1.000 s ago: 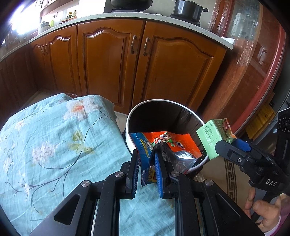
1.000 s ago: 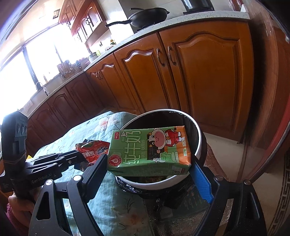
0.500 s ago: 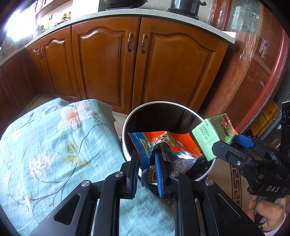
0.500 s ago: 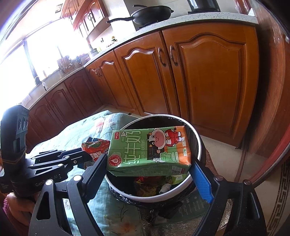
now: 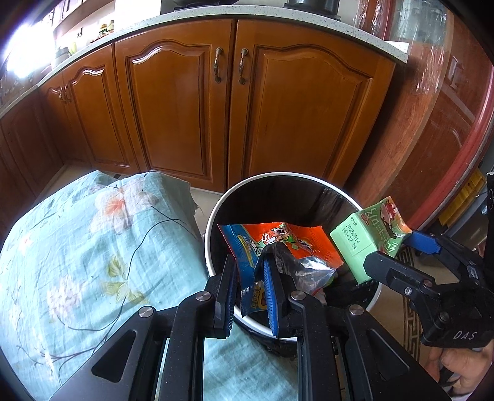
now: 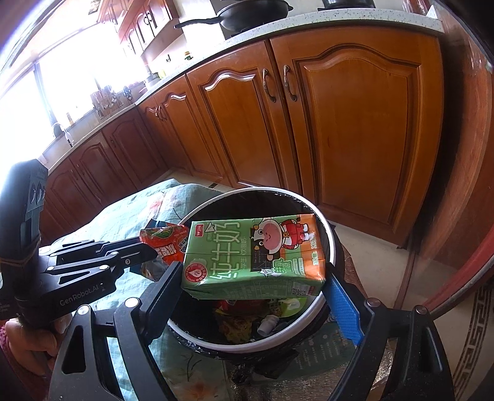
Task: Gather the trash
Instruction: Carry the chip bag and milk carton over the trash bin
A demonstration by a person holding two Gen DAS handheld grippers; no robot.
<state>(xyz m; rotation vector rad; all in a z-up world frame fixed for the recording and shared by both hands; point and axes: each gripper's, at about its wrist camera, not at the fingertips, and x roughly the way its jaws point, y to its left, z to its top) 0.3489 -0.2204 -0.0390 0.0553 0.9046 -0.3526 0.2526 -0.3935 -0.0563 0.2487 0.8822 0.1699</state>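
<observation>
Kitchen corner: brown wooden cabinet doors point(image 5: 191, 111) with curved panels run under a speckled pale countertop point(image 6: 339, 21), and a black frying pan point(image 6: 247, 9) sits up top.

Below your jaws stands the round white-rimmed bin with a black liner point(image 6: 330, 237), already holding mixed rubbish. It butts against a low surface draped in pale blue floral cloth point(image 5: 77, 246).

Your left gripper point(image 5: 251, 290) is nearly closed, pinching the orange-and-blue foil snack wrapper point(image 5: 278, 243) by its lower edge. The wrapper fans out ahead of the jaws, over the bin's near rim.
- Handling, by my guess: very light, limp, slick foil. It may cling to the pads or flutter on release.
- Your hold on the edge looks adequate; no regrip needed.

Your right gripper point(image 6: 256, 274) stands wide, clamped across the long ends of the green rectangular milk carton point(image 6: 256, 253). The carton lies level between the jaws, directly over the bin mouth.
- Handling, likely: light card, semi-stiff, apt to dent under squeeze. Whether it is empty I cannot tell.
- The end-to-end hold spans almost your full opening; the shorter sides would be the safer place.

Both items look placed to drop.
</observation>
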